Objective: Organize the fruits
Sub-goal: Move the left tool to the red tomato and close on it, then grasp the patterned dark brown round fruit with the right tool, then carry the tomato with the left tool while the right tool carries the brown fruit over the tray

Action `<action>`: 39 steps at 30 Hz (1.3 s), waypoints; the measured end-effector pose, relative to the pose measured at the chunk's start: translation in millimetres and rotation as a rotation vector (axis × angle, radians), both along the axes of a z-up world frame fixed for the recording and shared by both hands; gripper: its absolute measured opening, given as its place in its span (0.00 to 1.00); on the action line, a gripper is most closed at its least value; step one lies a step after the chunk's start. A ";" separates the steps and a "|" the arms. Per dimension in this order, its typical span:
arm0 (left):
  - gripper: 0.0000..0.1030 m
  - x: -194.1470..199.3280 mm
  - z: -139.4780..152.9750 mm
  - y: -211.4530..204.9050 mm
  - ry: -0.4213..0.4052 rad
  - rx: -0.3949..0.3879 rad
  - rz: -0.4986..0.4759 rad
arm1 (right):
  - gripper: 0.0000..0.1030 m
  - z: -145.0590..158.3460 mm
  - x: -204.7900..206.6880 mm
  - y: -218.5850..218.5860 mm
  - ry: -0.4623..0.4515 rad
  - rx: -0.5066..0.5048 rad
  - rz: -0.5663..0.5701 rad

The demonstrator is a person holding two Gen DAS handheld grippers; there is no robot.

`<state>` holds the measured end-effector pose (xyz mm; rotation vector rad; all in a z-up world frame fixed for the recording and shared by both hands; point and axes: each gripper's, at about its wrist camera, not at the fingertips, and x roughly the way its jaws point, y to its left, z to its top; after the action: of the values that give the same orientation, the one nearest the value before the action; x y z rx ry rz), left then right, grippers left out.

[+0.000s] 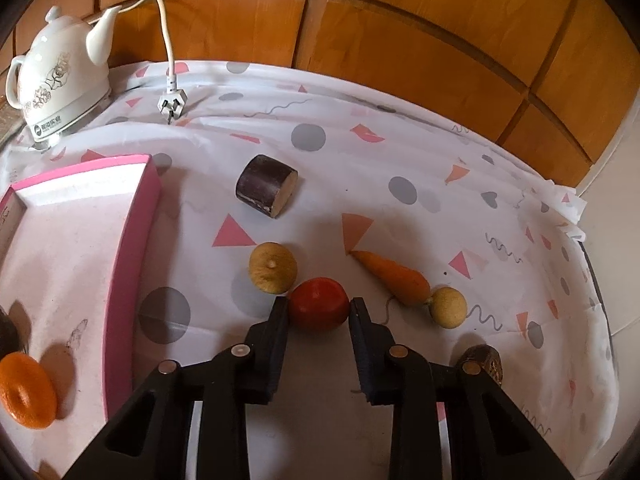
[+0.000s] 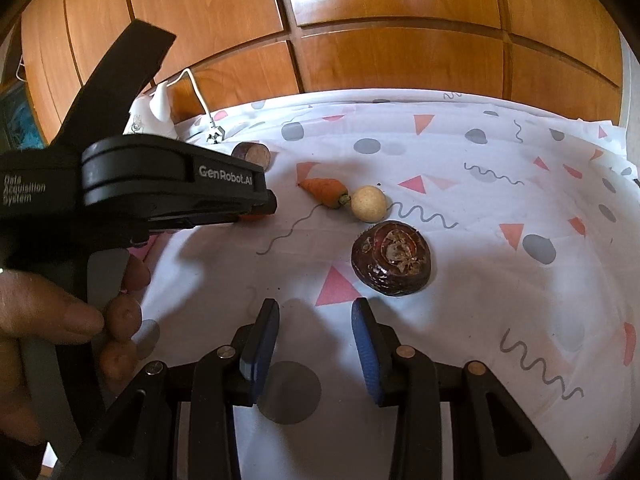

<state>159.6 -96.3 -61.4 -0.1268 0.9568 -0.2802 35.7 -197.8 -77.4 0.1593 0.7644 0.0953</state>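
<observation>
A red tomato-like fruit [image 1: 318, 300] lies on the patterned cloth, and my left gripper [image 1: 319, 307] is shut on it, one pad against each side. A yellow round fruit [image 1: 273, 267] touches it at the upper left. An orange carrot [image 1: 394, 276] and a pale round fruit [image 1: 449, 307] lie to its right. The pink box [image 1: 132, 240] on the left holds an orange fruit [image 1: 26, 394]. In the right wrist view my right gripper [image 2: 316, 308] stands open over bare cloth, with a dark brown bulb [image 2: 392, 258] just beyond its right finger.
A dark purple cane piece [image 1: 266, 186] lies further back. A white kettle [image 1: 60, 76] and its loose plug [image 1: 172, 102] sit at the far left, before wooden cabinet doors. A person's hand [image 2: 48, 308] holds the left gripper's body [image 2: 172, 184]. The cloth's edge drops off on the right.
</observation>
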 end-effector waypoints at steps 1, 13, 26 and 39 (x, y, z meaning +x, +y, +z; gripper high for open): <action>0.29 -3.3 1.1 0.1 -0.009 -0.001 -0.007 | 0.37 -0.1 -0.2 -0.6 -0.001 0.005 0.000; 0.29 -55.1 -1.3 -0.5 -0.068 0.051 -0.070 | 0.37 9.5 -4.4 -12.8 -0.011 -0.011 -0.083; 0.29 -63.7 -9.3 -2.3 -0.111 0.084 -0.087 | 0.57 10.8 22.3 -32.1 0.037 -0.044 -0.124; 0.28 -65.1 -8.7 -1.9 -0.123 0.087 -0.086 | 0.44 5.1 33.6 -35.6 0.072 -0.046 -0.123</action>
<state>94.6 -98.2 -70.1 0.0111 0.8517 -0.3211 69.3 -233.4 -72.4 0.1660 0.8265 -0.0449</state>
